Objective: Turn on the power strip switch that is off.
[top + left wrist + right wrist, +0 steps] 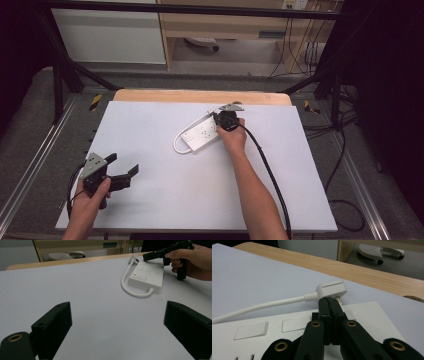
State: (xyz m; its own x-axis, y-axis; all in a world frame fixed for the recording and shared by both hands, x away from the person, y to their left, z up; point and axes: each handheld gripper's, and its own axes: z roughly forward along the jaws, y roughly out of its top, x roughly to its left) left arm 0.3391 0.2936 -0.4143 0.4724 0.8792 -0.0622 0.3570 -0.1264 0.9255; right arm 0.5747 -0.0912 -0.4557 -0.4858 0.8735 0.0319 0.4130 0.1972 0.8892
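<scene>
No readable text, brand, no. or label is found in any view. On the white power strip (146, 277) only a small red mark beside the switch is seen in the left gripper view; faint grey marks by the sockets are too blurred to be read. In the high view a white plate on the back wall (294, 4) and a grey tag on the shelf edge (272, 34) are too small to be read.

A white power strip (202, 134) lies flat mid-table, its short white cord (176, 145) looped to its plug (331, 289).
</scene>
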